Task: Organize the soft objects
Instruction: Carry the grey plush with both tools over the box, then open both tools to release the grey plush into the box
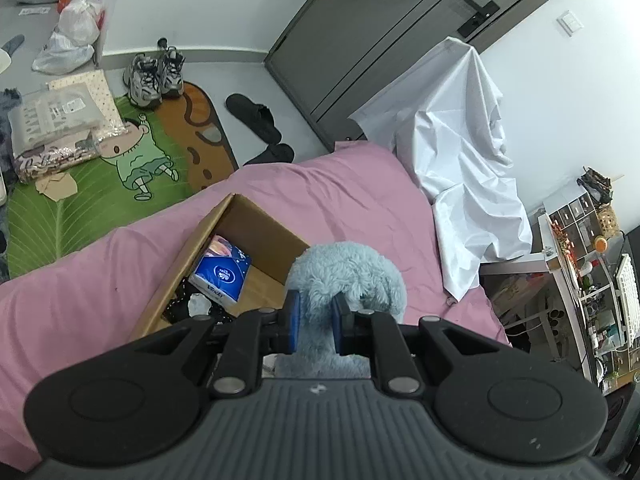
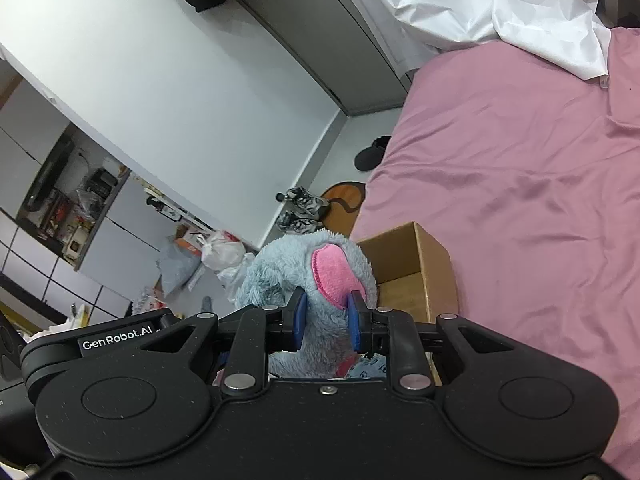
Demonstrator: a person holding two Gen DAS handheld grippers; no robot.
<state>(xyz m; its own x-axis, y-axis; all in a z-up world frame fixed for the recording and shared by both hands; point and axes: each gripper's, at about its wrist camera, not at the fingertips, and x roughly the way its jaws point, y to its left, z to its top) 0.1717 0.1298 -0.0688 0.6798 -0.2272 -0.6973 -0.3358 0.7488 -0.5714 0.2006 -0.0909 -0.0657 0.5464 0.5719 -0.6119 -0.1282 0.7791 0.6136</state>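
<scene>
Blue plush toy (image 1: pixel 344 276), pinched by the closed left tool (image 1: pixel 316 320) and closed right tool (image 2: pixel 328 322) above the cardboard box (image 1: pixel 256 224) on the pink bed (image 1: pixel 340 196), could snag the box's right wall, tipping it.

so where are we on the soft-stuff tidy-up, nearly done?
Partly. Done: the cardboard box on the pink bed already holds a blue tissue pack and some dark items. In hand: both tools, left and right, grip the blue plush toy beside the box. Left: lowering it in and releasing.
</scene>
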